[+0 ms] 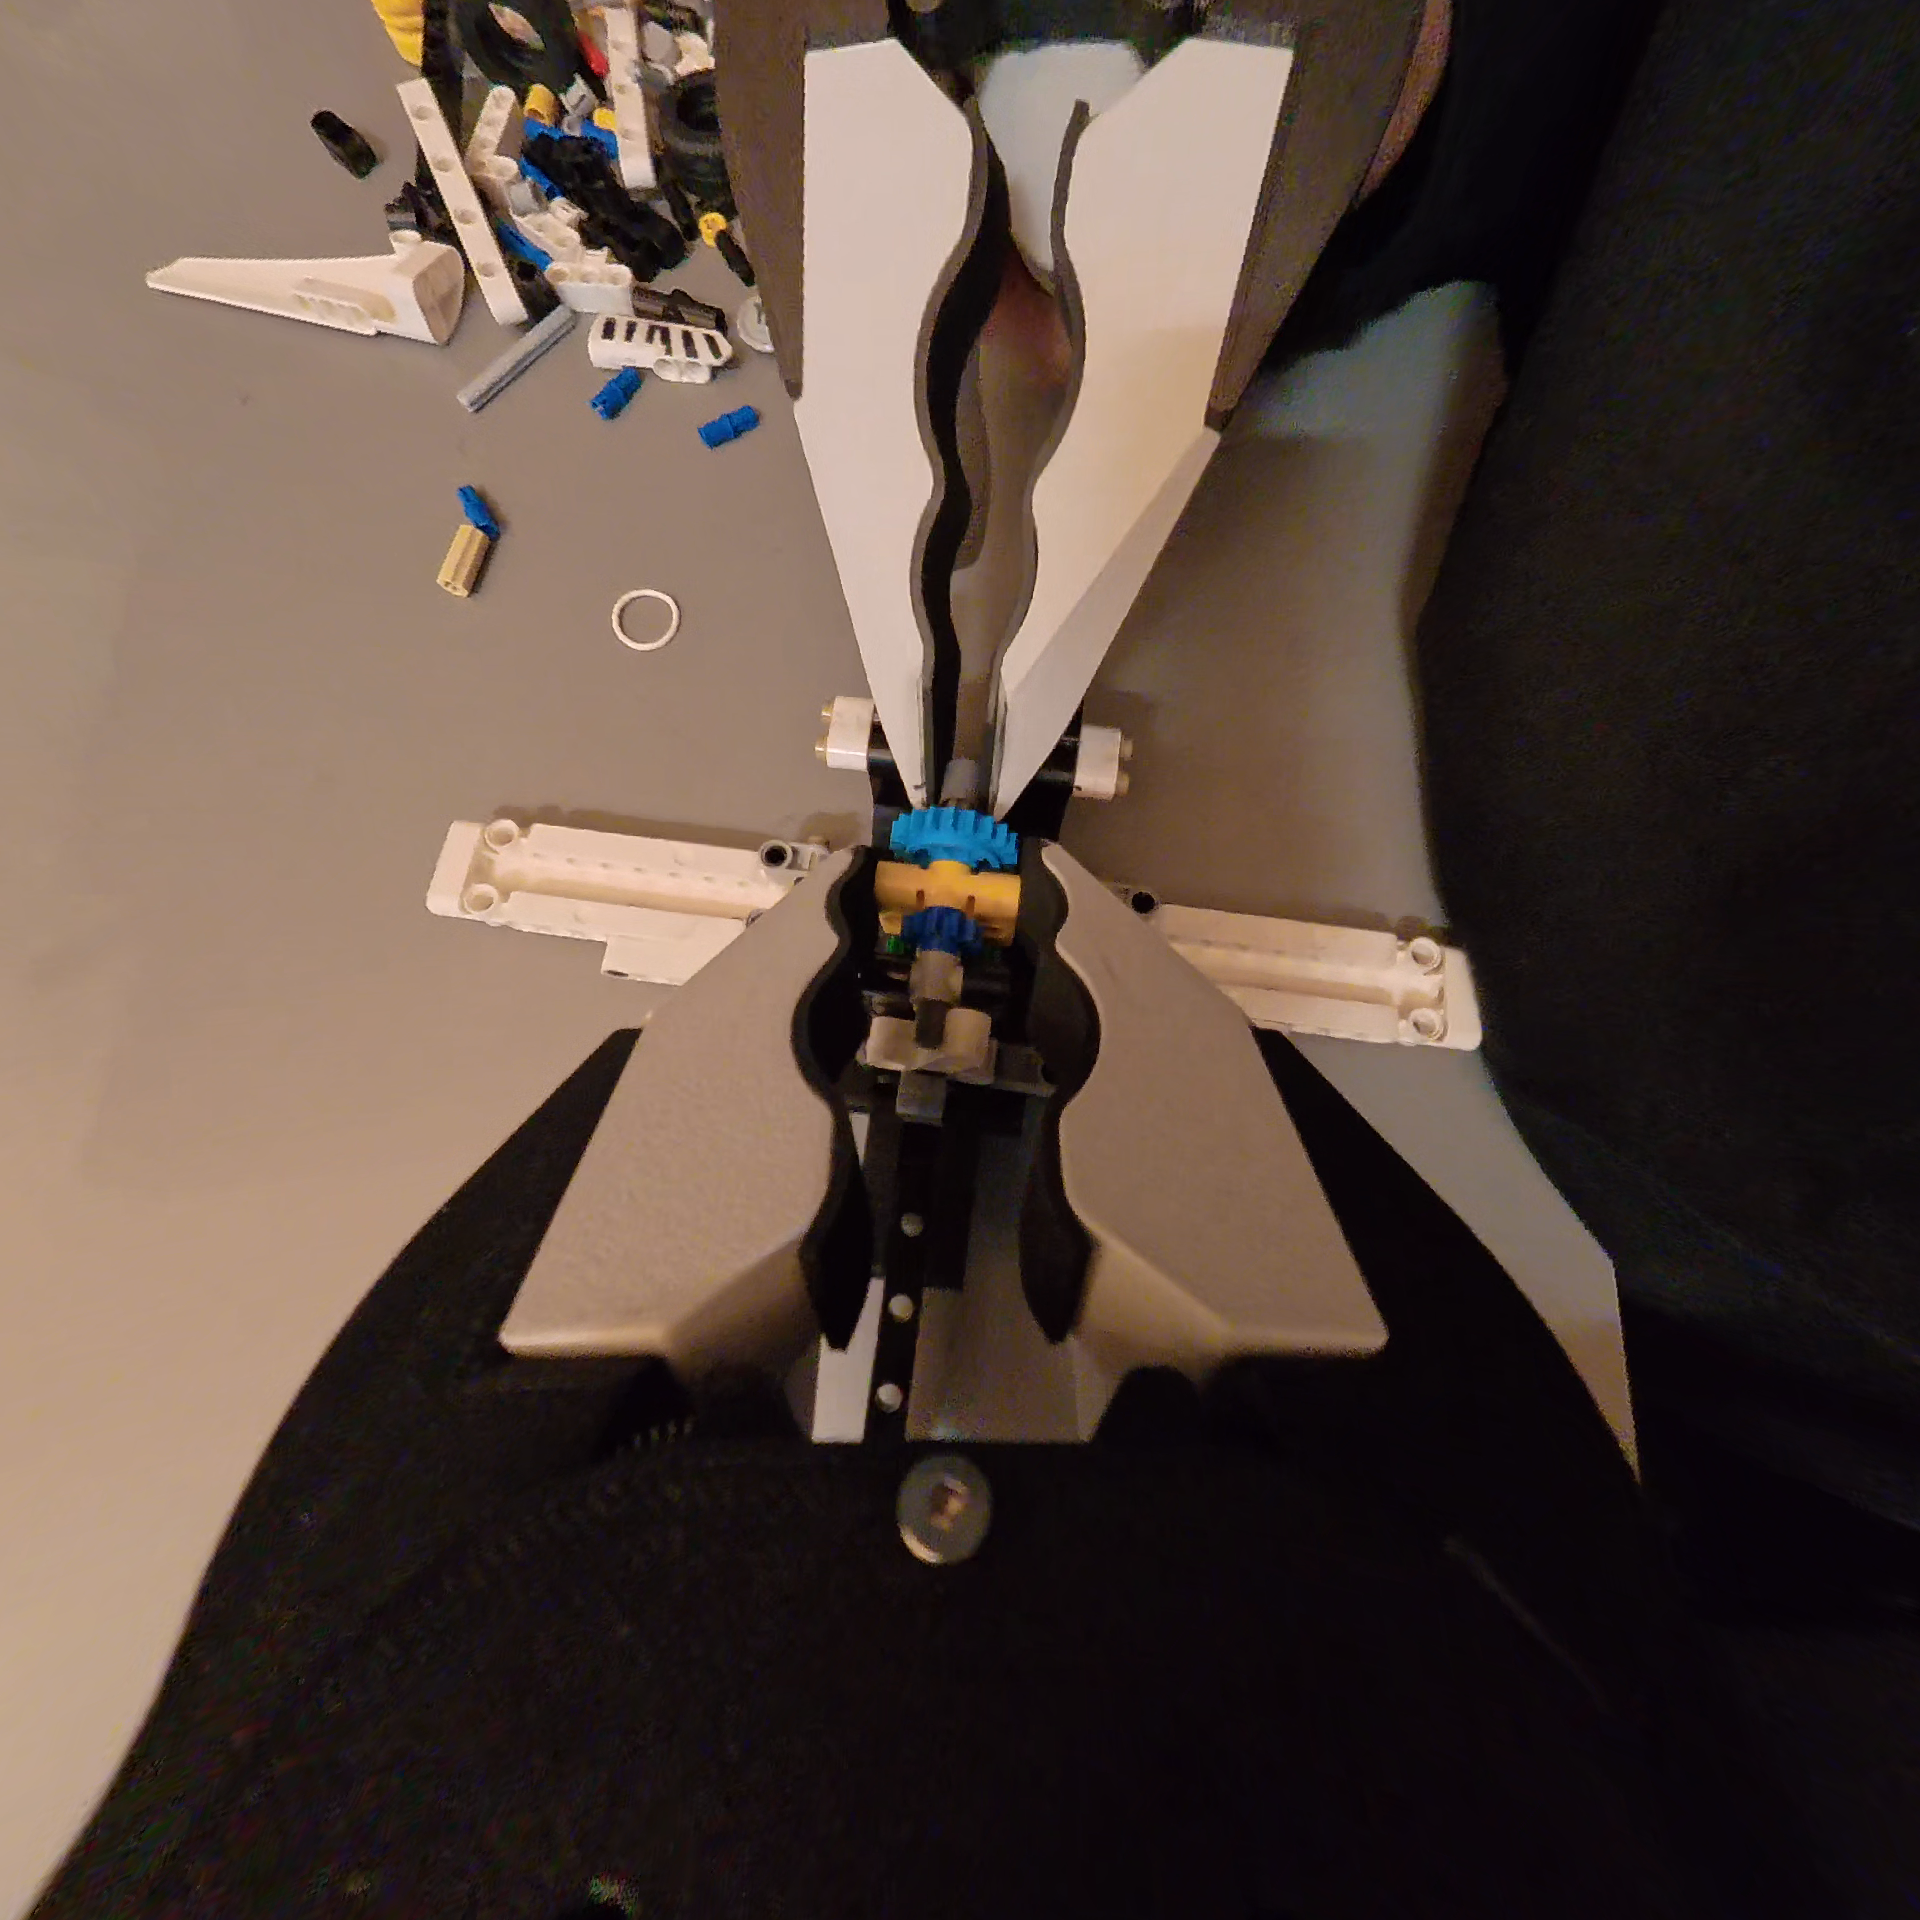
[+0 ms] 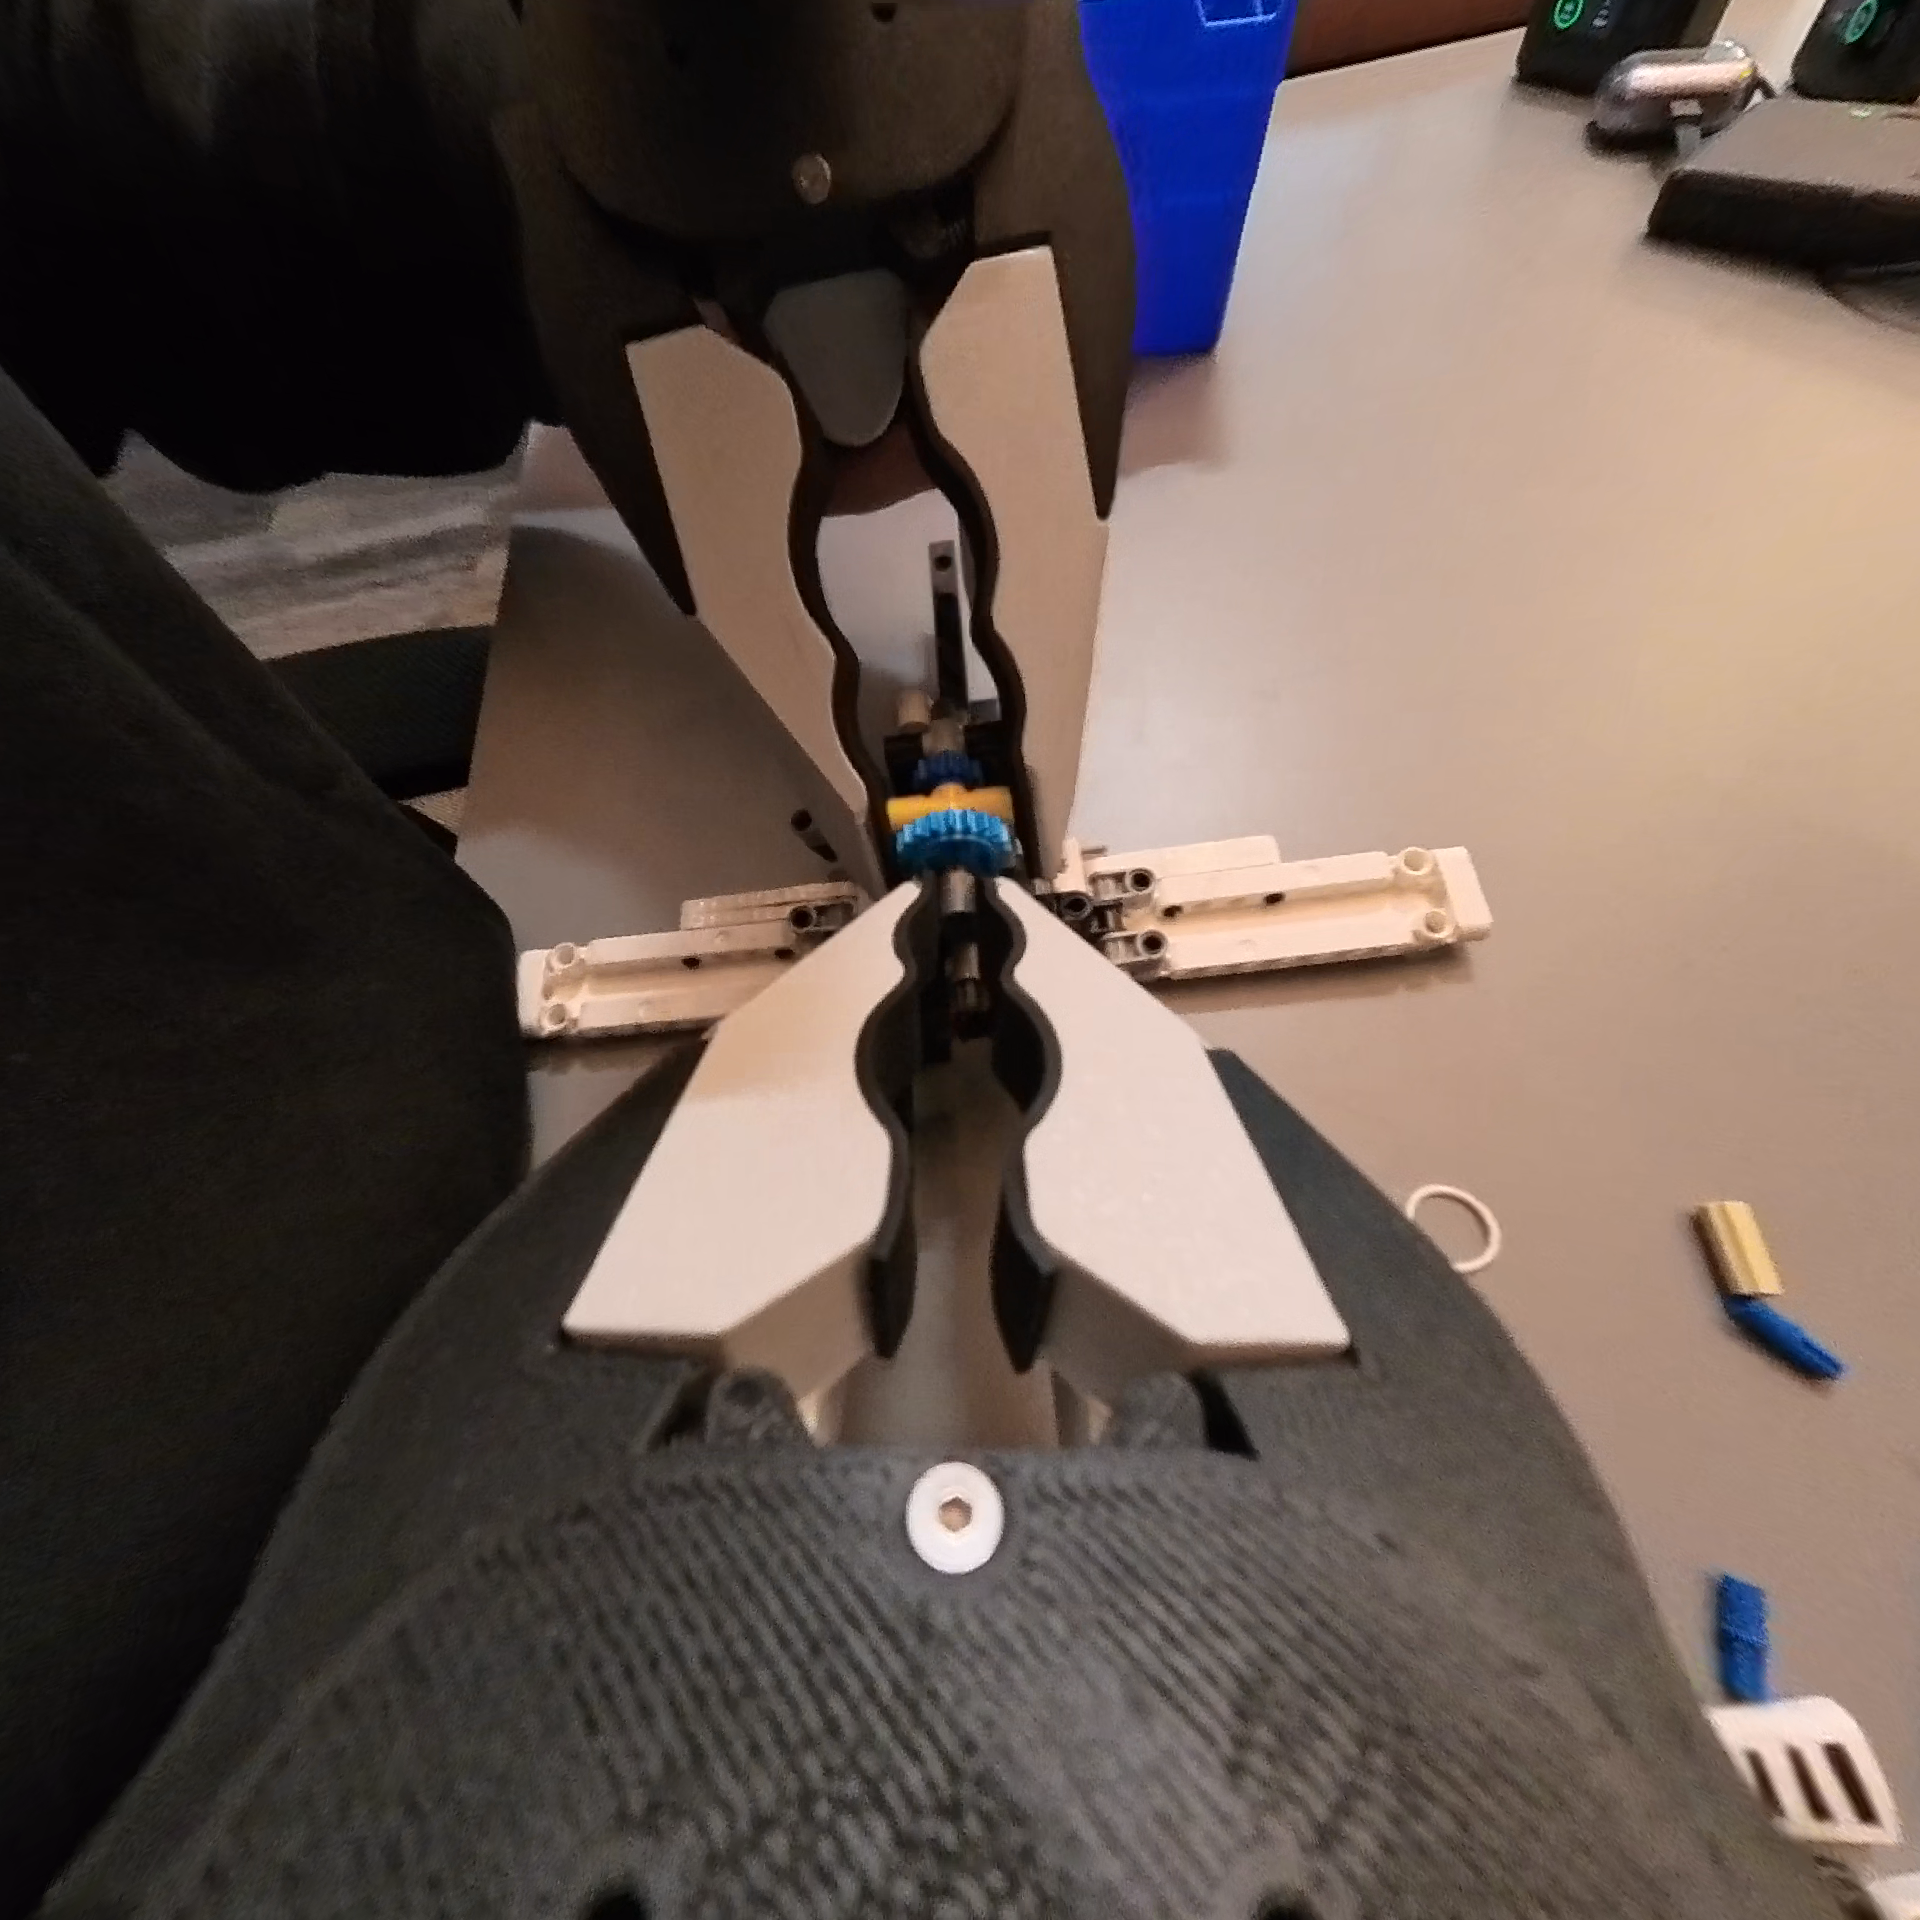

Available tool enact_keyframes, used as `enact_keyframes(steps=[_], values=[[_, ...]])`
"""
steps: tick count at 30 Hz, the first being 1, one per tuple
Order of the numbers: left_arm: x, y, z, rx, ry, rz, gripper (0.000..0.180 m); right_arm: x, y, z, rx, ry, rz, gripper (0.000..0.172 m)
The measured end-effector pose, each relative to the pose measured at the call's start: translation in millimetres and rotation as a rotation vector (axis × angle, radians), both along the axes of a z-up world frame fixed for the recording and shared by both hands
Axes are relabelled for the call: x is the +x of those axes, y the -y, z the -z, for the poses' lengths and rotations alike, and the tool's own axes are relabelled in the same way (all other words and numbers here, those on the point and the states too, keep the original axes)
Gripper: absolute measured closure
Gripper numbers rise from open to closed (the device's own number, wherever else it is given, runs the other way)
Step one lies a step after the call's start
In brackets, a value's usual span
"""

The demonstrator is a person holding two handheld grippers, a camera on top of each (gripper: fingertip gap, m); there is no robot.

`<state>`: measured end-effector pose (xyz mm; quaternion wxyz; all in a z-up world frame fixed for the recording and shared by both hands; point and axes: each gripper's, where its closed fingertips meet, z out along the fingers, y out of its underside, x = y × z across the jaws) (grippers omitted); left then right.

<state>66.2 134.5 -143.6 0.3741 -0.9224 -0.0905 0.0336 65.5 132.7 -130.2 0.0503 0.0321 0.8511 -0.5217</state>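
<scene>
Gripping the black-framed plastic gear assembly (image 1: 940,935) from opposite ends — left gripper (image 1: 940,862) clamped across its black frame, right gripper (image 2: 956,894) pinched on the grey axle (image 2: 956,904) beside the light-blue gear (image 2: 951,836). Assembly rests on the grey table (image 1: 312,831), white wing panels (image 1: 582,883) attached — loose plastic parts pile (image 1: 582,187) well apart.

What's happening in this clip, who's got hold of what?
A person works two handheld grippers from opposite ends of a small building-block model with white wing-like panels lying on a grey table. The left gripper is closed on the model's black frame around the blue gears and yellow piece. The right gripper pinches the grey axle beside the larger gear. Loose parts and a white ring lie nearby.
</scene>
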Motion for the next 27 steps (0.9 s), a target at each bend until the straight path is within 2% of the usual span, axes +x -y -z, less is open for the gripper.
enact_keyframes(steps=[14, 19, 23, 27], values=[[3.1, -4.4, -2.2, 0.094, 0.023, -0.026, 0.151, 1.5, -5.8, -3.1, -0.080, 0.118, 0.026, 0.166], [6.7, -7.2, -2.5, 0.128, -0.004, -0.010, 0.151, 2.5, -7.2, -2.2, -0.090, 0.335, 0.033, 0.166], [7.0, -7.8, -0.7, 0.094, -0.029, 0.001, 0.152, 3.1, -8.4, 0.8, -0.072, 0.358, 0.043, 0.166], [5.4, -7.9, -1.1, 0.100, -0.010, -0.001, 0.152, 1.5, -7.7, 0.5, -0.092, 0.501, 0.061, 0.166]])
